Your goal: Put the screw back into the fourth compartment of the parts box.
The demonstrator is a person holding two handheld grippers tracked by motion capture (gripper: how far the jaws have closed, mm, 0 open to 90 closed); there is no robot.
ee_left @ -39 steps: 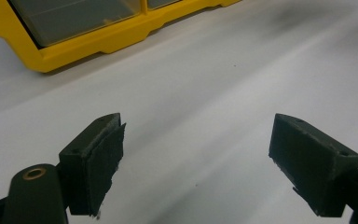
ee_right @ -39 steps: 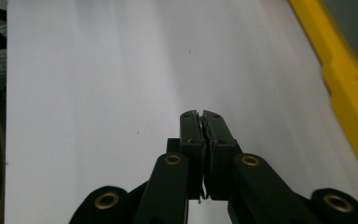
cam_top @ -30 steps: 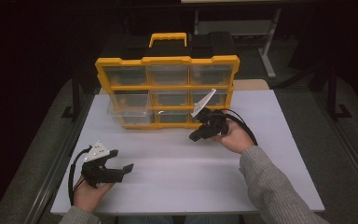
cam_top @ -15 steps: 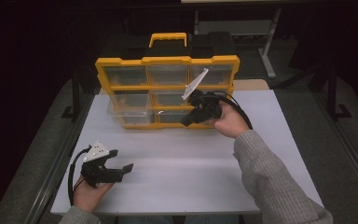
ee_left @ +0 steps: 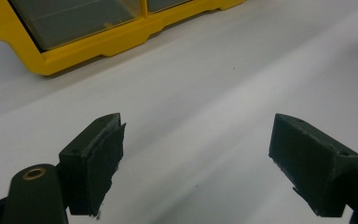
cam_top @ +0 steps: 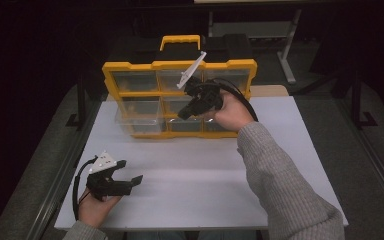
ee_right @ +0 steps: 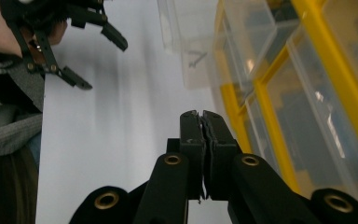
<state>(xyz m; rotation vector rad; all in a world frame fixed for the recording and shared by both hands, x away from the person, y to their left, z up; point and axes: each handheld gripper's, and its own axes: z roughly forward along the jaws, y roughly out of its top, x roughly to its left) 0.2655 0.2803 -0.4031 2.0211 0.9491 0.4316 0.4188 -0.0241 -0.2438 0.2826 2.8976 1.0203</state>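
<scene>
**Hovering at the organizer with jaws pressed together**

Standing upright at the far side of the white table [cam_top: 260,165], the yellow organizer [cam_top: 130,70] shows its grid of clear drawers toward the person, a yellow handle [cam_top: 180,41] on top. One clear drawer [cam_top: 137,120], at the left of the middle row, sticks out from the frame toward the table.

The right gripper [cam_top: 184,116] is held up in front of the organizer's middle drawers, just beside their faces; whether it touches them cannot be told from the high view. Its jaws are pressed together with nothing between them, which the right gripper view makes plain: the two black pads meet flat against each other [ee_right: 202,122], with the yellow ribs and clear drawer fronts running along the right of that view and the pulled-out drawer [ee_right: 191,51] ahead. The right hand [cam_top: 232,112] wraps the gripper body, its cable looping over the wrist, and a grey sleeve [cam_top: 280,185] runs back to the bottom edge.

The left gripper [cam_top: 130,181] lies low over the table's near left corner, well apart from the organizer, held in the left hand [cam_top: 94,207]. Its jaws stand wide apart and empty; in the left gripper view [ee_left: 198,158] bare white table lies between the pads, and the organizer's lower yellow edge [ee_left: 98,46] crosses the top.
</scene>
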